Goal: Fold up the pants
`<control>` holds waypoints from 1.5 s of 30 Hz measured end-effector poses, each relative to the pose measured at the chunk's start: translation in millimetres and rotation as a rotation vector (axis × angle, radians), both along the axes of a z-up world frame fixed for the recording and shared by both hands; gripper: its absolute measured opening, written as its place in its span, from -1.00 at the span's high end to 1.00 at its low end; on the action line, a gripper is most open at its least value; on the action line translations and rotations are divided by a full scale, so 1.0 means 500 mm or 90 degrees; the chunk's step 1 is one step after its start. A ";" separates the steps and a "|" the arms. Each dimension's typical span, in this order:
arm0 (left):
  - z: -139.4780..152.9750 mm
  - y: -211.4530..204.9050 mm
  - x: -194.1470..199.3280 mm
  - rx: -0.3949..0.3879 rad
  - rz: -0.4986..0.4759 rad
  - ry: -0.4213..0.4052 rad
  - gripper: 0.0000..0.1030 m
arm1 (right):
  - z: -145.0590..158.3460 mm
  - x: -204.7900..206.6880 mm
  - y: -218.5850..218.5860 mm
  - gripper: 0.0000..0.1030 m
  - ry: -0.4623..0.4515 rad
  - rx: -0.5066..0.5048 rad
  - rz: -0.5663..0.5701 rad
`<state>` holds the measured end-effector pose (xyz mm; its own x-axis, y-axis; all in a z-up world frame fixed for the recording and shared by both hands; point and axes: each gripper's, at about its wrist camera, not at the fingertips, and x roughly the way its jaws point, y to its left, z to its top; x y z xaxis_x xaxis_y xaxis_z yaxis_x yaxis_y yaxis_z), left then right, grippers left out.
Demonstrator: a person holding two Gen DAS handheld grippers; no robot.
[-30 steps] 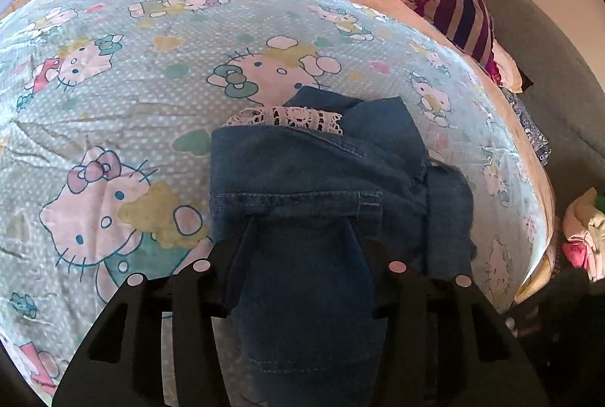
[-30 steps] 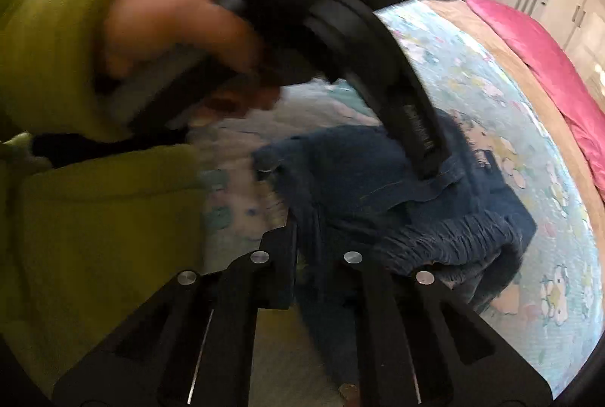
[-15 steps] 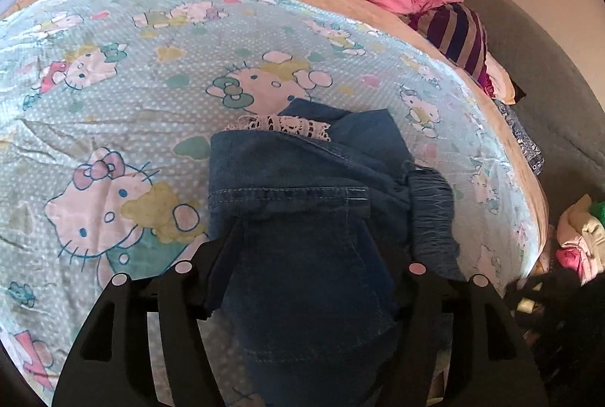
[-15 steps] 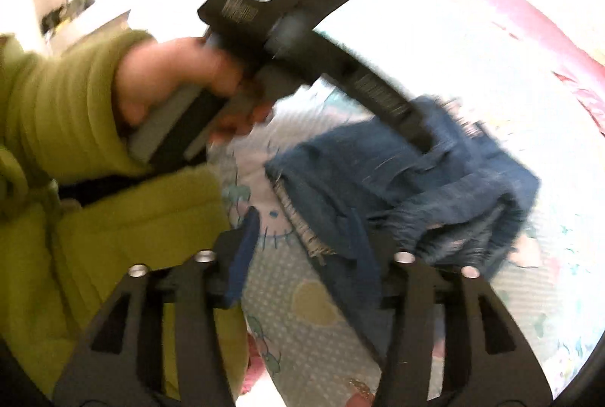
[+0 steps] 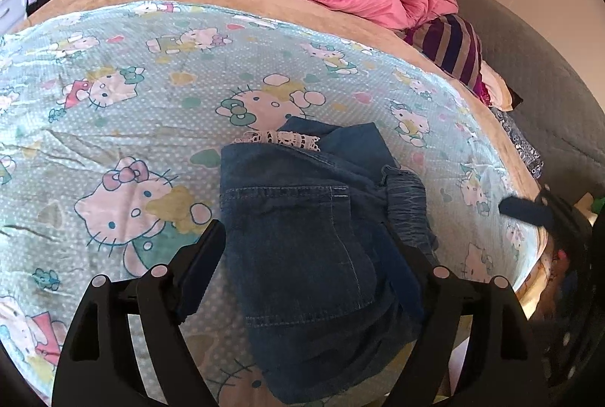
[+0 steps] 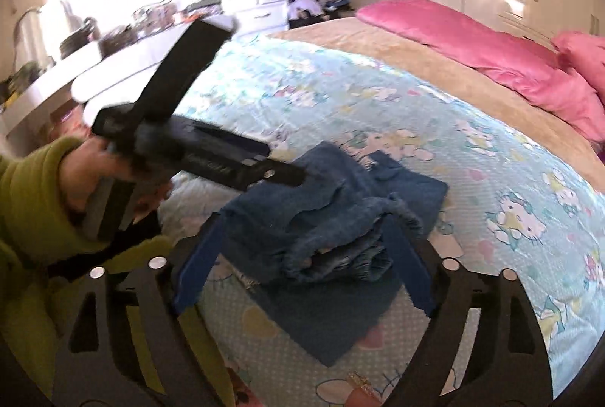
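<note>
While hovering over the folded pants (image 5: 314, 248) on the bedspread (image 5: 151, 97), left gripper (image 5: 306, 256) and right gripper (image 6: 302, 252) both spreading wide, jaws just opening, gripping nothing.

Right wrist view: left gripper (image 6: 227, 127) motion-blurred, centre left. Left wrist view: pants (image 5: 317, 256) lower end cut by bottom frame edge.

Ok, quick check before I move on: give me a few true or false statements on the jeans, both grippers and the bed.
1. The jeans lie folded on the cartoon sheet. True.
2. The left gripper is clamped on the denim. False: its jaws, just opening, stand wide apart.
3. The right gripper is open. True; its jaws have just been opening.
4. The pink bedding covers the jeans. False: it lies at the far side of the bed.
</note>
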<state>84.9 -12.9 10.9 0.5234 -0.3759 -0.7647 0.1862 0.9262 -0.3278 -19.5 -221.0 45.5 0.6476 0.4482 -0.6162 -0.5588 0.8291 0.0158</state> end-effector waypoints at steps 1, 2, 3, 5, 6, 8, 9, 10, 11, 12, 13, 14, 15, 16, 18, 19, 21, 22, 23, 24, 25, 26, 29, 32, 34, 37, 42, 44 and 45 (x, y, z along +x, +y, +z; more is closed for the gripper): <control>0.001 0.000 -0.003 0.001 0.000 -0.002 -0.56 | -0.001 0.003 -0.003 -0.59 -0.001 0.003 -0.008; 0.002 0.000 -0.005 0.003 0.001 -0.003 -0.56 | 0.000 0.006 -0.008 -0.59 0.000 0.007 -0.019; 0.003 0.001 -0.009 0.005 0.001 -0.006 -0.56 | -0.001 0.012 -0.015 -0.59 0.001 0.009 -0.030; 0.002 0.001 -0.014 0.008 0.003 -0.007 -0.56 | -0.003 0.026 -0.021 -0.59 0.007 0.011 -0.055; 0.000 0.002 -0.016 0.011 0.006 -0.007 -0.56 | -0.005 0.026 -0.026 -0.59 0.010 0.012 -0.064; -0.004 0.006 -0.022 0.010 0.011 -0.003 -0.56 | -0.009 0.036 -0.037 -0.59 0.018 0.020 -0.087; -0.007 0.009 -0.023 0.010 0.013 -0.001 -0.56 | -0.012 0.043 -0.043 -0.59 0.023 0.024 -0.099; -0.009 0.010 -0.022 0.011 0.014 0.001 -0.56 | -0.015 0.048 -0.048 -0.59 0.028 0.027 -0.110; -0.012 0.013 -0.022 0.012 0.017 0.004 -0.56 | -0.019 0.054 -0.056 -0.59 0.034 0.030 -0.125; -0.016 0.016 -0.021 0.011 0.019 0.007 -0.56 | -0.023 0.059 -0.060 -0.59 0.039 0.031 -0.135; -0.019 0.018 -0.021 0.010 0.022 0.009 -0.56 | -0.027 0.065 -0.066 -0.59 0.047 0.034 -0.143; -0.022 0.020 -0.020 0.009 0.025 0.013 -0.56 | -0.033 0.072 -0.072 -0.59 0.057 0.039 -0.151; -0.027 0.022 -0.020 0.007 0.027 0.017 -0.56 | -0.039 0.078 -0.077 -0.58 0.065 0.042 -0.159; -0.031 0.024 -0.018 0.006 0.029 0.021 -0.56 | -0.048 0.088 -0.084 -0.55 0.077 0.043 -0.171; -0.040 0.025 -0.014 0.002 0.030 0.029 -0.56 | -0.064 0.103 -0.096 -0.43 0.102 0.047 -0.189; -0.044 0.024 -0.013 0.000 0.030 0.033 -0.56 | -0.074 0.114 -0.102 -0.39 0.118 0.053 -0.198; -0.054 0.022 -0.009 -0.004 0.027 0.042 -0.56 | -0.093 0.134 -0.114 -0.23 0.155 0.076 -0.207; -0.059 0.021 -0.007 -0.005 0.027 0.046 -0.56 | -0.104 0.146 -0.121 -0.19 0.171 0.085 -0.212; -0.065 0.020 -0.004 -0.007 0.027 0.052 -0.56 | -0.119 0.160 -0.127 -0.10 0.191 0.091 -0.220; -0.069 0.019 -0.002 -0.008 0.027 0.055 -0.56 | -0.129 0.169 -0.131 -0.05 0.204 0.094 -0.225; -0.074 0.019 0.001 -0.010 0.027 0.058 -0.56 | -0.145 0.183 -0.134 -0.04 0.222 0.098 -0.226; -0.079 0.019 0.003 -0.010 0.028 0.061 -0.56 | -0.153 0.190 -0.136 -0.02 0.232 0.105 -0.223; -0.092 0.018 0.015 -0.021 0.029 0.071 -0.56 | -0.178 0.212 -0.132 0.00 0.261 0.130 -0.206; -0.095 0.016 0.023 -0.022 0.028 0.070 -0.56 | -0.188 0.227 -0.126 0.00 0.266 0.142 -0.189; -0.097 0.013 0.029 -0.023 0.025 0.070 -0.56 | -0.192 0.234 -0.122 0.00 0.267 0.149 -0.181; -0.101 0.007 0.037 -0.026 0.018 0.068 -0.56 | -0.196 0.243 -0.113 0.04 0.262 0.152 -0.164; -0.102 0.003 0.043 -0.047 0.013 0.069 0.00 | -0.188 0.238 -0.097 0.59 0.247 0.155 -0.128; -0.092 0.004 0.042 -0.048 0.014 0.059 0.26 | -0.171 0.231 -0.092 0.68 0.225 0.156 -0.118; -0.087 0.007 0.040 -0.049 0.015 0.053 0.43 | -0.159 0.227 -0.087 0.71 0.211 0.157 -0.110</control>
<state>104.8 -9.5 -32.6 0.4685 -0.4230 -0.7756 0.1335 0.9017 -0.4112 94.0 -264.6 -34.2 0.5112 0.5112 -0.6909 -0.3442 0.8584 0.3804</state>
